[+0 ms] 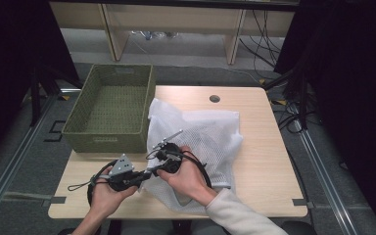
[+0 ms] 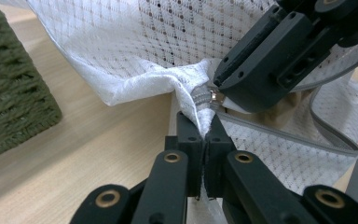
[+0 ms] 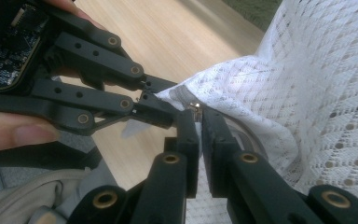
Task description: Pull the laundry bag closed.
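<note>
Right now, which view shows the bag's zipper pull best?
The left gripper view: the zipper pull sits sharp at centre, just above the shut jaws pinching the white mesh bag. The right gripper view gives a small glint; in the high view, hands cover that spot.

White mesh bag (image 1: 196,132), diamond weave, grey zip band; olive-green woven basket (image 1: 110,105); light wood table (image 1: 264,147); black tools.

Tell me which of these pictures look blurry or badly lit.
High view: sharp and evenly lit on the table, dark at both side edges. Left gripper view: mesh bag crisp, green basket soft. Right gripper view: the near tongs slightly blurred, the bag bright.
</note>
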Demonstrator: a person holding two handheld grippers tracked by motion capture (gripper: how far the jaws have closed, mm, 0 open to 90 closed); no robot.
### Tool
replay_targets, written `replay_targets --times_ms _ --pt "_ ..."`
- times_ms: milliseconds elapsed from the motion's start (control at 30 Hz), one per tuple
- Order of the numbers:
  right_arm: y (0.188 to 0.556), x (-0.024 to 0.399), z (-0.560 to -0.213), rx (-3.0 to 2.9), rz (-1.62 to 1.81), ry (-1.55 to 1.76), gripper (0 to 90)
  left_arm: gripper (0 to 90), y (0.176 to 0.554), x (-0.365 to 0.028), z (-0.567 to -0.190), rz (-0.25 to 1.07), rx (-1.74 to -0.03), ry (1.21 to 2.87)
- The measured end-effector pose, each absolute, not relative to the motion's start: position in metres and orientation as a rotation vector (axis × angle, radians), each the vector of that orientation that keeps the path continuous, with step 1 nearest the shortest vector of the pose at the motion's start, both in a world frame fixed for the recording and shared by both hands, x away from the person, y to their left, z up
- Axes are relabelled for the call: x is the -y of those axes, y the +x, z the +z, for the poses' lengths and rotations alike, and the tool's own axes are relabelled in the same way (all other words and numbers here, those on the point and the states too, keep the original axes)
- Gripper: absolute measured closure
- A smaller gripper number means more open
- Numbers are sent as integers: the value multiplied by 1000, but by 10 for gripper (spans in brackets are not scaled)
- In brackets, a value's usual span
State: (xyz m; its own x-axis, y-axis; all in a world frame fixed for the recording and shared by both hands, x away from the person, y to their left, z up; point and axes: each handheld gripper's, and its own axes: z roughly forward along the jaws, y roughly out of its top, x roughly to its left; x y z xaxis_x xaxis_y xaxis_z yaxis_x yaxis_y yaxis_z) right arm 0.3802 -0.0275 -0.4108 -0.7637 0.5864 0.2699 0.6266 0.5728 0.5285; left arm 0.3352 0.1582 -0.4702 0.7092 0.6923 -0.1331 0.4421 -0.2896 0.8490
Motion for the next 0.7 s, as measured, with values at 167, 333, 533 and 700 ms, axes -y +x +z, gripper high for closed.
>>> replay_targets --times_ms 167,333,533,700 --pt "380 28 -408 2754 -982 -1028 872 883 336 -159 -469 342 -864 1950" --pt "378 29 -403 2762 -1007 -1016 873 883 336 -158 -469 358 -860 1970" --pt "377 29 -403 2749 -984 -1052 873 885 333 -156 -463 385 -857 1932" --pt "378 31 -402 2760 -965 -1088 874 885 333 -160 -458 384 -874 1892"
